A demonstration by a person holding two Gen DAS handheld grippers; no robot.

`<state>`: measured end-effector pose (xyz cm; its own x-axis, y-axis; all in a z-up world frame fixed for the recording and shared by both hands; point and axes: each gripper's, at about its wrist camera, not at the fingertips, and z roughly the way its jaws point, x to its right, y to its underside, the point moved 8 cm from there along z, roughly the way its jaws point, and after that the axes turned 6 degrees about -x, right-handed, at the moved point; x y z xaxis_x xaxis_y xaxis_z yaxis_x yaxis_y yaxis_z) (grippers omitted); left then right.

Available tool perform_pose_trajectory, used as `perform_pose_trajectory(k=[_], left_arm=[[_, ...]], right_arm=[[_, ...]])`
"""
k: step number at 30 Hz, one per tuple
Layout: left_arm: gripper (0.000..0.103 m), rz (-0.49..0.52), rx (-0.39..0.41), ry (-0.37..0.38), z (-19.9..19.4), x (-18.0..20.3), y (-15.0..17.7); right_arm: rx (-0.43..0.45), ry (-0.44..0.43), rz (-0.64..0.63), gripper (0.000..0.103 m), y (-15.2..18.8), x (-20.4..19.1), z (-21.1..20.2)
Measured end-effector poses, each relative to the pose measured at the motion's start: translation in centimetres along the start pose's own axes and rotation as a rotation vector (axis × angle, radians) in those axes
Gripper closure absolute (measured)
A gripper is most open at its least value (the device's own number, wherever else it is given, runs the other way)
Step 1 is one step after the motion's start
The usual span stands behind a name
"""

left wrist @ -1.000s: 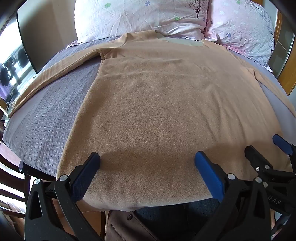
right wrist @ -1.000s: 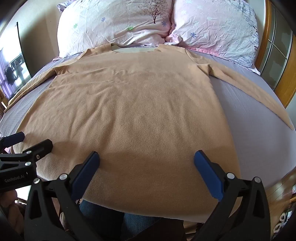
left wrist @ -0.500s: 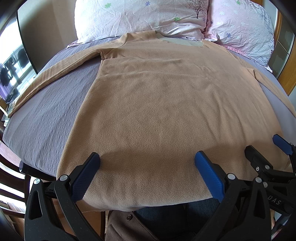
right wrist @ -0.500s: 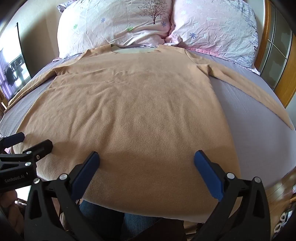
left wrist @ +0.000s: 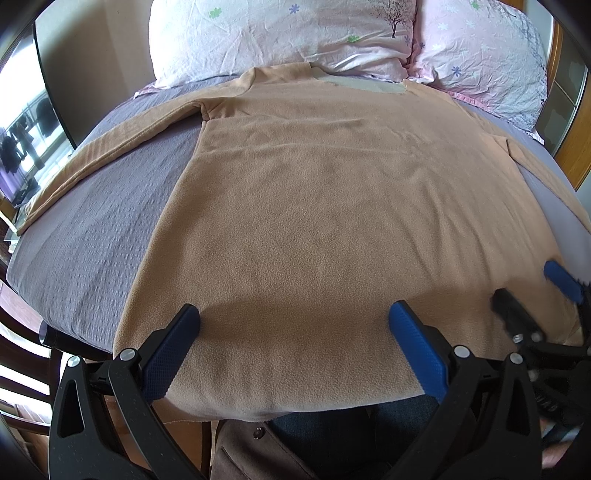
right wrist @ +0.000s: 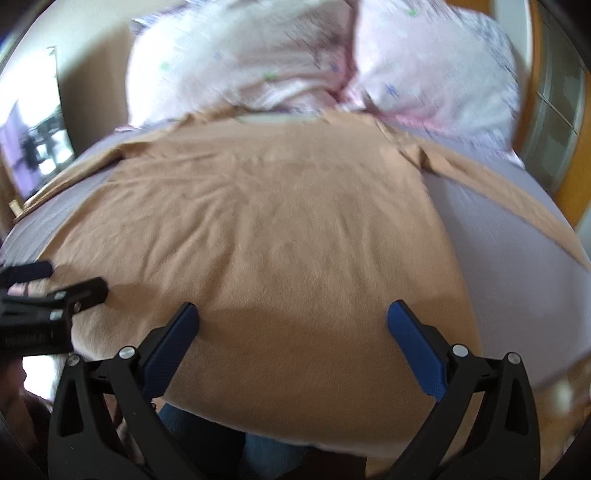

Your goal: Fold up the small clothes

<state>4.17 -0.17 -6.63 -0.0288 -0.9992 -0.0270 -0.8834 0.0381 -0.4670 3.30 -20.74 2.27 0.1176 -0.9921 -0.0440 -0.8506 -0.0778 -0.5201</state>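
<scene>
A tan long-sleeved fleece shirt lies flat and face down on the grey bed sheet, collar toward the pillows, both sleeves spread out sideways. It also fills the right wrist view. My left gripper is open and empty, just above the shirt's hem on the left half. My right gripper is open and empty above the hem on the right half. Each gripper shows at the edge of the other's view, the right one and the left one.
Two pink-and-white flowered pillows lean at the head of the bed. A wooden bed frame runs along the right. The bed's near edge is under the hem, with a person's legs below it. A window is at the far left.
The right gripper has started to move: its view is now blurred and shifted, tilted up a little. The left gripper and the shirt stay as they were.
</scene>
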Motion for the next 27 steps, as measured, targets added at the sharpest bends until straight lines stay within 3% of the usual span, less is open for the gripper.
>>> perform_pose_trajectory(k=[3, 5, 8, 9, 14, 18, 22, 24, 27], left_arm=[[0.001, 0.016, 0.024, 0.010, -0.5, 0.0, 0.0], [0.001, 0.003, 0.048, 0.081, -0.9, 0.0, -0.9], [0.001, -0.031, 0.168, 0.195, -2.4, -0.2, -3.3], [0.001, -0.031, 0.223, 0.205, -3.2, -0.3, -4.3], [0.001, -0.049, 0.327, 0.275, -4.4, -0.5, -7.1], [0.001, -0.124, 0.367, 0.407, -4.1, -1.7, -8.8], [0.001, -0.180, 0.406, 0.475, -4.1, -3.5, -9.6], [0.001, -0.199, 0.425, 0.487, -4.1, -4.7, -9.9], [0.001, -0.233, 0.432, 0.475, -3.9, -7.2, -10.3]], right_arm=[[0.083, 0.032, 0.191, 0.002, -2.4, 7.1, -2.4], [0.135, 0.030, 0.383, 0.002, -3.8, 13.7, -3.9], [0.112, 0.050, 0.711, 0.033, -4.4, 25.4, -4.0], [0.094, 0.055, 0.786, 0.039, -4.1, 28.1, -3.5], [0.019, 0.093, 1.143, 0.059, -1.2, 38.3, -0.5], [0.051, 0.099, 1.233, 0.067, -0.4, 40.7, 0.5], [0.097, 0.099, 1.283, 0.076, -0.6, 42.3, 1.4], [0.085, 0.114, 1.295, 0.097, -0.6, 43.2, 1.8], [0.124, 0.181, 1.199, 0.099, -3.3, 42.3, 0.8]])
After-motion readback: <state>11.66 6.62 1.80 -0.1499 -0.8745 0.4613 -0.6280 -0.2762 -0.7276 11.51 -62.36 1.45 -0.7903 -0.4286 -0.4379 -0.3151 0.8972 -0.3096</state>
